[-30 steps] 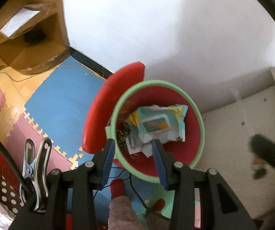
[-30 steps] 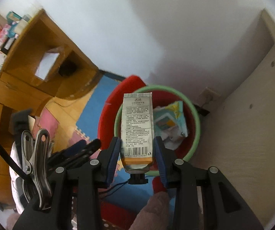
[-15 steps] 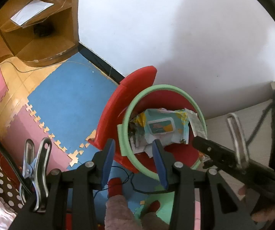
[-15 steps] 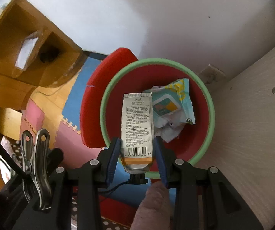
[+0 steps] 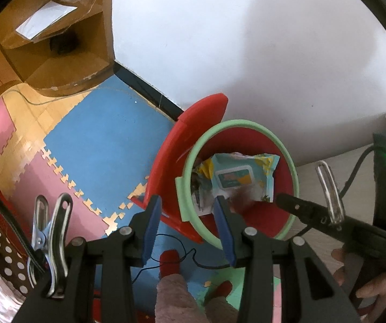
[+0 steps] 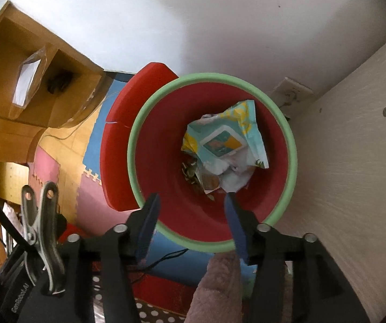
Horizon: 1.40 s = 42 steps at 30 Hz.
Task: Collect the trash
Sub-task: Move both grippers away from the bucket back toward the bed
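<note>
Red bin (image 6: 246, 215) below; wipes packet (image 6: 225, 142) beyond opening, empty right jaws.

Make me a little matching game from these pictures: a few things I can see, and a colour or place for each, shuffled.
Things:
1. bin rim
2. wipes packet
3. floor mat
4. wall socket

Descriptions:
A. lying inside the bin
B. blue, beside the bin
C. green
D. on the white wall behind the bin

Pairs: 1-C, 2-A, 3-B, 4-D
</note>
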{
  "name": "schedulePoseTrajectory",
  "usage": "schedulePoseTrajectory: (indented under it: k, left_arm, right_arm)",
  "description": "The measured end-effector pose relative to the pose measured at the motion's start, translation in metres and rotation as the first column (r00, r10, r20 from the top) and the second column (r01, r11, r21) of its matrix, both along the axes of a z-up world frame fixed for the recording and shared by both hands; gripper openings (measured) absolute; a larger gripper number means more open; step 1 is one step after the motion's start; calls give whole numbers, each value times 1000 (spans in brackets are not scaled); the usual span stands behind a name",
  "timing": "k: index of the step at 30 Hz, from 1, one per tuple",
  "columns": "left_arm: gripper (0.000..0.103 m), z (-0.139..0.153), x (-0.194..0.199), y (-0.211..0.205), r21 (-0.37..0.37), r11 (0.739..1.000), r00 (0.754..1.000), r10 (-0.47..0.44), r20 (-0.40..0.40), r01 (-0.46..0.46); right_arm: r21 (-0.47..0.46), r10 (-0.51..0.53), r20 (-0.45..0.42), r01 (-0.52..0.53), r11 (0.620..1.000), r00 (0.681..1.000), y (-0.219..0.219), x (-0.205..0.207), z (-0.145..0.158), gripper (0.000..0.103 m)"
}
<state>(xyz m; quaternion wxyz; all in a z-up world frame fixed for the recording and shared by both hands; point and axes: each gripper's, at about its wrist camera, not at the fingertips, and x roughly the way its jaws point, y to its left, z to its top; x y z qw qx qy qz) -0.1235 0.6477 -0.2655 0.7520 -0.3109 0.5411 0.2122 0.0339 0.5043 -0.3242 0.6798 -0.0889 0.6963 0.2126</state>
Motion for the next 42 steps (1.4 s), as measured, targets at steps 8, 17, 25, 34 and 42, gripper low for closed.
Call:
schedulePoseTrajectory:
  k: [8,17,25,34,42]
  left_arm:
    - [42,7,4,-2,3,1000,1000,-24,4,24]
    - [42,24,6,-9,15,998,998,-53,22,53]
    - [42,49,1,-16,51,997,997,-64,39,62]
    - [42,79,-4,-40,75,994,994,-79,72,73]
    - [42,117,-10,-73,141,984,988,-120,96,106]
  right_arm:
    - [23,-8,14,8,1000,1000,0,-5,13,55]
    - [58,-20,70,16,998,997,-7,-7,49,55]
    - [91,18,174,-35,995,985,-19,-24,93,55]
    - [172,57,280,-109,979,958,-41,-43,151,55]
    - [249,93,370,-195,949,924,-75,-66,205,55]
